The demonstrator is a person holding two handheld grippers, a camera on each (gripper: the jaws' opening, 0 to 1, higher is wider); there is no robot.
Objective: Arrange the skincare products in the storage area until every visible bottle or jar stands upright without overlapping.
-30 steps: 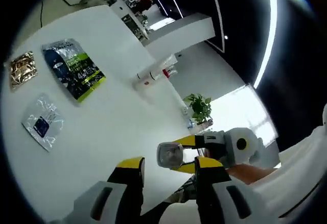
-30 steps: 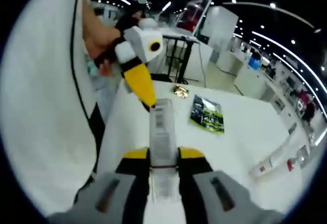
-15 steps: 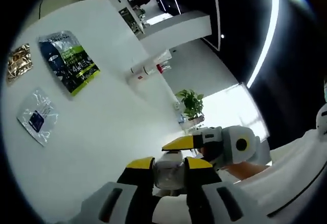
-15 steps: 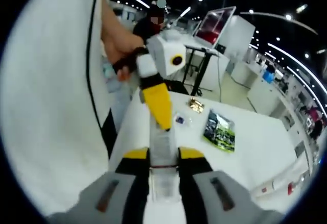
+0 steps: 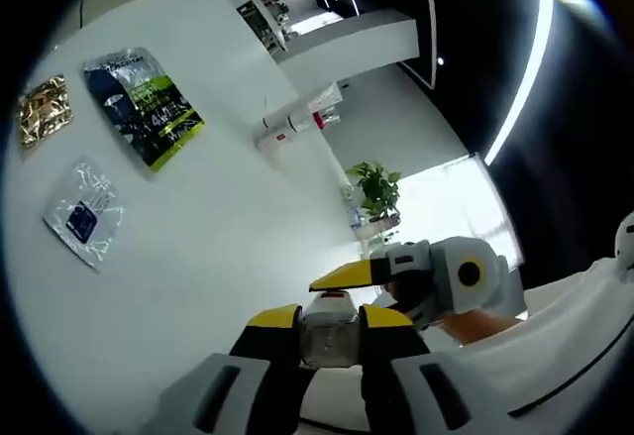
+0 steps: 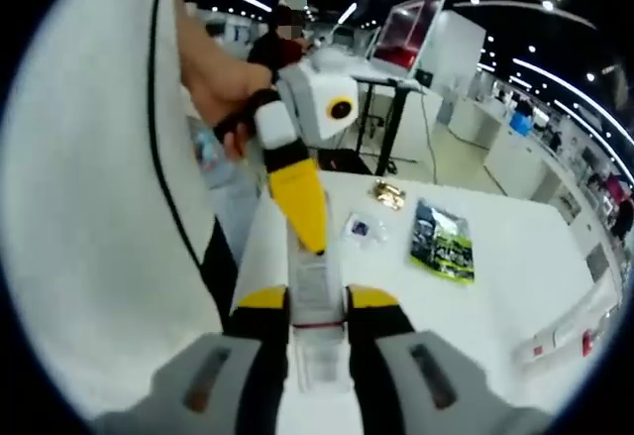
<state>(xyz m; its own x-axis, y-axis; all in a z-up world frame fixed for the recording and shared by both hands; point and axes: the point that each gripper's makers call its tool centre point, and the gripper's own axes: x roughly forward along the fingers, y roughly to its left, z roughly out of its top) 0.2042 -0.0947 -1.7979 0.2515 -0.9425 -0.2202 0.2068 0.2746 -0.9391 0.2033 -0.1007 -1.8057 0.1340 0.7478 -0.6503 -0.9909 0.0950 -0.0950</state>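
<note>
A clear plastic bottle (image 6: 315, 278) with a printed label is held in the air above the near edge of the white table (image 5: 198, 257). My right gripper (image 6: 317, 302) is shut on its lower part. My left gripper (image 5: 332, 316) is shut on the bottle's other end (image 5: 330, 341), a clear cap seen end-on. In the right gripper view the left gripper (image 6: 311, 245) reaches in from the top with a yellow jaw on the bottle. In the left gripper view the right gripper (image 5: 335, 283) shows just behind the bottle. White tubes (image 5: 292, 123), one red-capped, lie at the table's far edge.
On the table lie a green and black packet (image 5: 147, 106), a gold packet (image 5: 45, 108) and a clear sachet with a blue label (image 5: 84, 215). A person's hand (image 6: 223, 78) and white sleeve (image 5: 565, 356) are close. A potted plant (image 5: 374, 189) stands beyond the table.
A second ago the left gripper stood open beside the bottle's end. It has closed on that end, so both grippers now hold the bottle. Both views have shifted slightly.
</note>
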